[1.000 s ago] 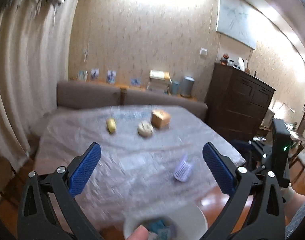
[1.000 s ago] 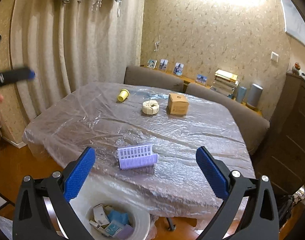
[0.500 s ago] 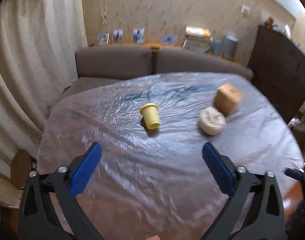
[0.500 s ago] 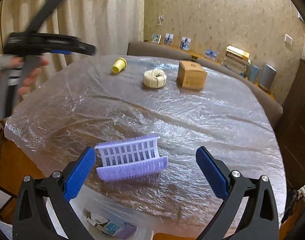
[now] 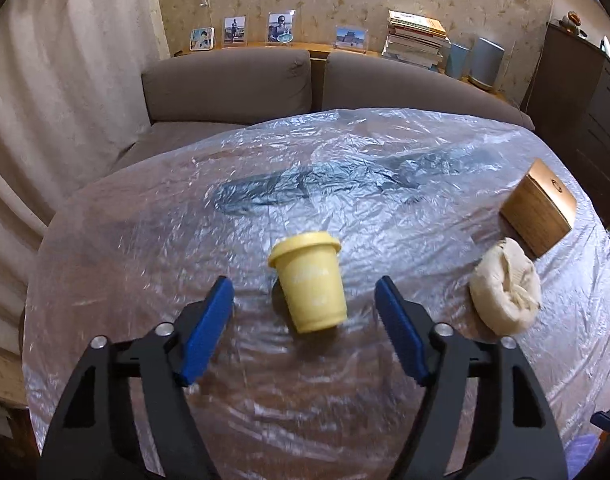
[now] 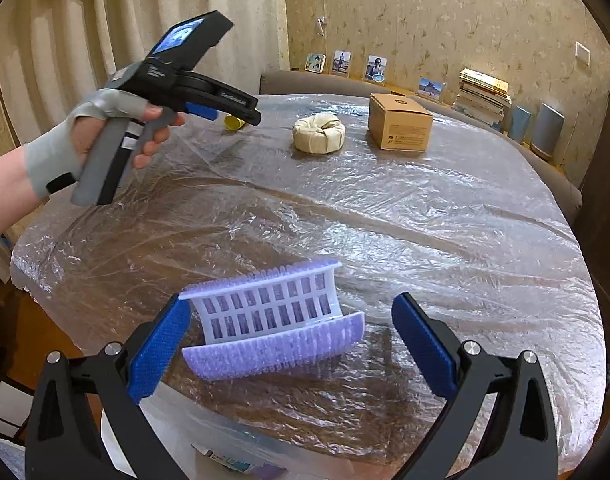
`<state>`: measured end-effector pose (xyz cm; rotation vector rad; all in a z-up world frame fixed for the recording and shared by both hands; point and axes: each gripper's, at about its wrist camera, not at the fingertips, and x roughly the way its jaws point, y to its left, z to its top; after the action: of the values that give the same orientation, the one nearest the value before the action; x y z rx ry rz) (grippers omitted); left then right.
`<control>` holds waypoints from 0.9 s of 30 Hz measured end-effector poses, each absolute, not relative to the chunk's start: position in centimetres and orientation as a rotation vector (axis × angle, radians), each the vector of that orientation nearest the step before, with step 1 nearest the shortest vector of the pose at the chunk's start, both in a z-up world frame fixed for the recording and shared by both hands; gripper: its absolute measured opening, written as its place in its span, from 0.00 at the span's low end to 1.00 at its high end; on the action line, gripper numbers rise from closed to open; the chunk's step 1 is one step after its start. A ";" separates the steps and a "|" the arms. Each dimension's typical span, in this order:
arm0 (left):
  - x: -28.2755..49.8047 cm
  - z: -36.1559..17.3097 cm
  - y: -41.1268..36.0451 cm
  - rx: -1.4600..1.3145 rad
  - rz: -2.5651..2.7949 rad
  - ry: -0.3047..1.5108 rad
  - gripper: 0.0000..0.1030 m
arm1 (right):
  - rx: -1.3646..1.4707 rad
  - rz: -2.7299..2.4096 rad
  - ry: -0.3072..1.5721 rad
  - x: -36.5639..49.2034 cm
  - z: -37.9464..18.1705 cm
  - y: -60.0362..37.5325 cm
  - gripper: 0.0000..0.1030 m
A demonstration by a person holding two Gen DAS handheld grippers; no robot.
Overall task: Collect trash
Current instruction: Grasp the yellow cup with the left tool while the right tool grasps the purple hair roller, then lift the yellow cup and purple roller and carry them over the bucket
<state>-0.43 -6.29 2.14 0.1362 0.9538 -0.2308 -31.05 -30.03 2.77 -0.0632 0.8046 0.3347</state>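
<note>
A yellow paper cup (image 5: 309, 280) lies on its side on the plastic-covered table (image 5: 345, 168). My left gripper (image 5: 304, 314) is open just in front of the cup, its blue fingers either side of the cup's base. The cup also shows far off in the right wrist view (image 6: 234, 122), partly hidden behind the left gripper's body (image 6: 193, 92). A purple slotted plastic tray (image 6: 271, 320) lies near the table's front edge. My right gripper (image 6: 291, 340) is open around it, fingers apart from it. A trash bin (image 6: 225, 462) shows below the table edge.
A cream cloth roll (image 5: 505, 292) and a brown cardboard box (image 5: 539, 206) sit right of the cup; both show in the right wrist view, roll (image 6: 319, 134) and box (image 6: 399, 122). A grey sofa (image 5: 233, 80) stands behind the table, curtains on the left.
My left gripper has moved forward over the table to the yellow cup, which now sits between its fingers. My right gripper has closed in on the purple tray. Both stay open.
</note>
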 end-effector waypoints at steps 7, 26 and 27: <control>0.1 2.0 -6.5 0.145 -0.230 0.935 0.45 | -0.055 0.328 0.802 -31.1 2.8 -30.3 0.79; -6.5 4.8 -4.7 0.094 -0.311 0.877 0.34 | 0.053 0.334 0.802 -28.7 4.4 -32.0 0.71; -7.3 5.0 -4.6 0.094 -0.313 0.875 0.34 | 0.052 0.335 0.803 -28.6 4.5 -32.0 0.71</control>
<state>-7.27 -4.63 4.99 0.0942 0.8745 -0.3126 -28.58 -31.95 4.47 0.0516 0.8034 0.3345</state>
